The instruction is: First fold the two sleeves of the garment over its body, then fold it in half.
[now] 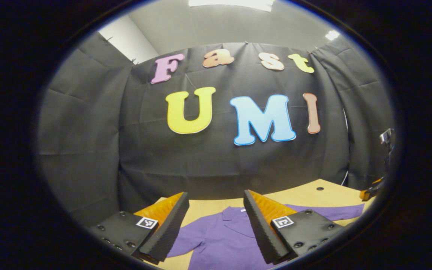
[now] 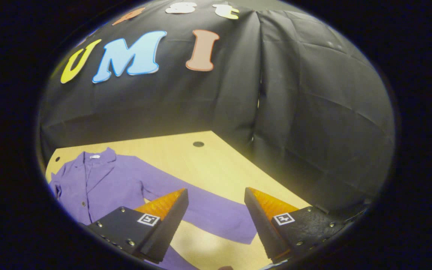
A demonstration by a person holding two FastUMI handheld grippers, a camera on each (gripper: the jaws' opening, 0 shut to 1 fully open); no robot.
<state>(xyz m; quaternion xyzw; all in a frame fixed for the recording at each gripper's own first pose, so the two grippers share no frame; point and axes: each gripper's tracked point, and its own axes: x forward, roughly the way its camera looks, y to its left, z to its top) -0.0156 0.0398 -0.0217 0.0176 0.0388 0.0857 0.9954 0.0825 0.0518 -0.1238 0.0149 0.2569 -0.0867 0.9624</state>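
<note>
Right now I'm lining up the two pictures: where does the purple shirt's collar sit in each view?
Left gripper view: the collar lies low at centre, between the left tool's open fingers.
Right gripper view: the collar lies at lower left, far from the right tool.
Shared landmark: the round hole in the wooden table.

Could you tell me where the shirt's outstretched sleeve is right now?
In the right gripper view, the sleeve lies flat on the table, running from the shirt to between the open right gripper.

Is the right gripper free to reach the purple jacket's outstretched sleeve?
Probably yes: the right gripper is open above the purple jacket's sleeve, which lies flat on the wooden table, uncovered.
</note>
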